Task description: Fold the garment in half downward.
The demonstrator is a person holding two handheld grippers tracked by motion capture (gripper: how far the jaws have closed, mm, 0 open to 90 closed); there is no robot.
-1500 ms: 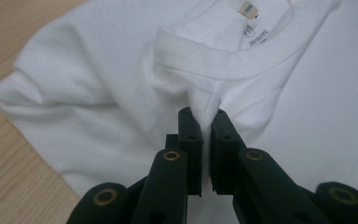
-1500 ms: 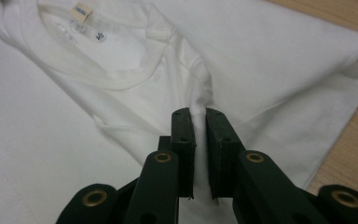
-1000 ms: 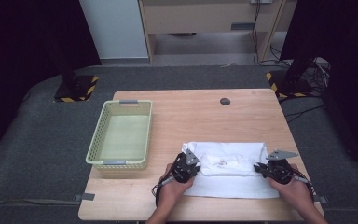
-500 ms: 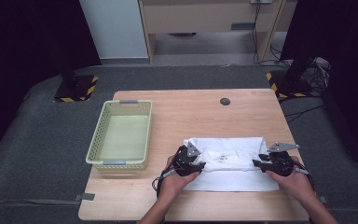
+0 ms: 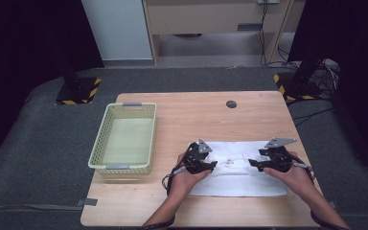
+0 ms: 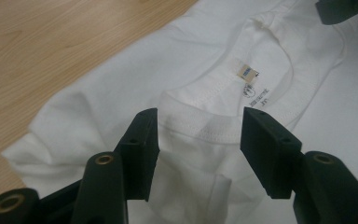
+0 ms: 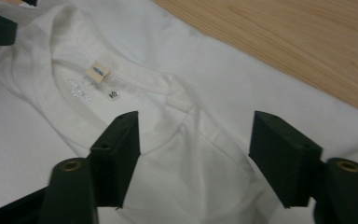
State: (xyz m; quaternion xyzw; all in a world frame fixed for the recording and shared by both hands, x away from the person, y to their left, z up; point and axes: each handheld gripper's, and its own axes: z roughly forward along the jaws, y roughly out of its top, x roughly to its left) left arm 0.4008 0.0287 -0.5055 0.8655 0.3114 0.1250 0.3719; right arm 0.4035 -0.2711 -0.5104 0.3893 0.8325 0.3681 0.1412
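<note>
I saw the wooden table [image 5: 182, 115] carrying a white T-shirt [image 5: 239, 177], folded flat at the near right, and a pale green basket [image 5: 124, 140] at the left, well apart from it. My left gripper [image 5: 212, 164] hovered over the shirt's left end, my right gripper [image 5: 252, 163] over its right. Both sets of jaws had just been opening and stood apart above the collar [image 6: 223, 125], pressing nothing.

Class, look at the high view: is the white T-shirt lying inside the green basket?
No, the white T-shirt lies flat on the wooden table, to the right of the green basket.
</note>
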